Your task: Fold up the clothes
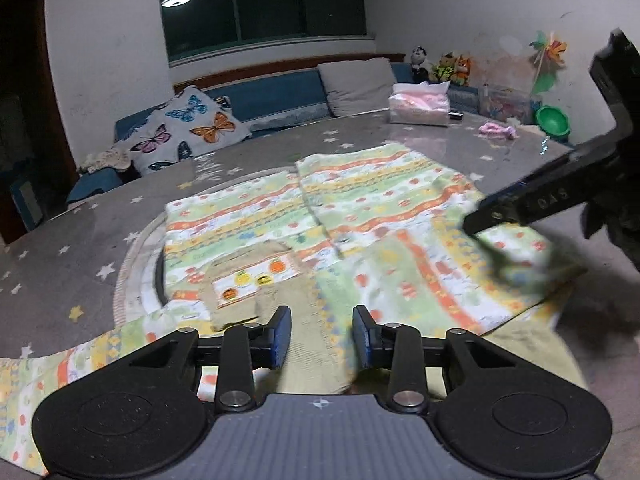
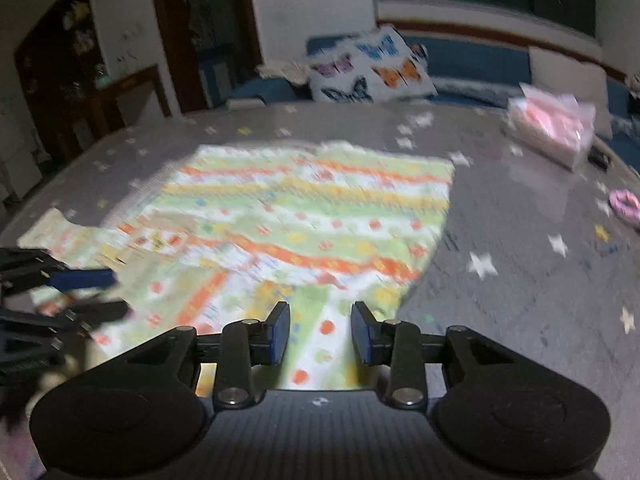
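Note:
A small striped garment (image 1: 320,216) in green, orange, yellow and white lies spread on the grey star-print table (image 1: 80,240), with a beige pocket patch (image 1: 248,276). My left gripper (image 1: 322,338) hovers open above its near edge, nothing between the blue pads. In the left wrist view the right gripper's black finger (image 1: 520,204) juts in from the right above the garment. In the right wrist view the same garment (image 2: 304,216) looks blurred, and my right gripper (image 2: 320,336) stands open over its near hem. The left gripper's fingers (image 2: 80,280) show at the left edge.
A pink tissue pack (image 1: 420,106) and a pink hair tie (image 1: 498,130) lie at the table's far side, with a green bowl (image 1: 554,120) beyond. A blue sofa (image 1: 272,96) holding a butterfly cushion (image 1: 188,128) runs behind the table.

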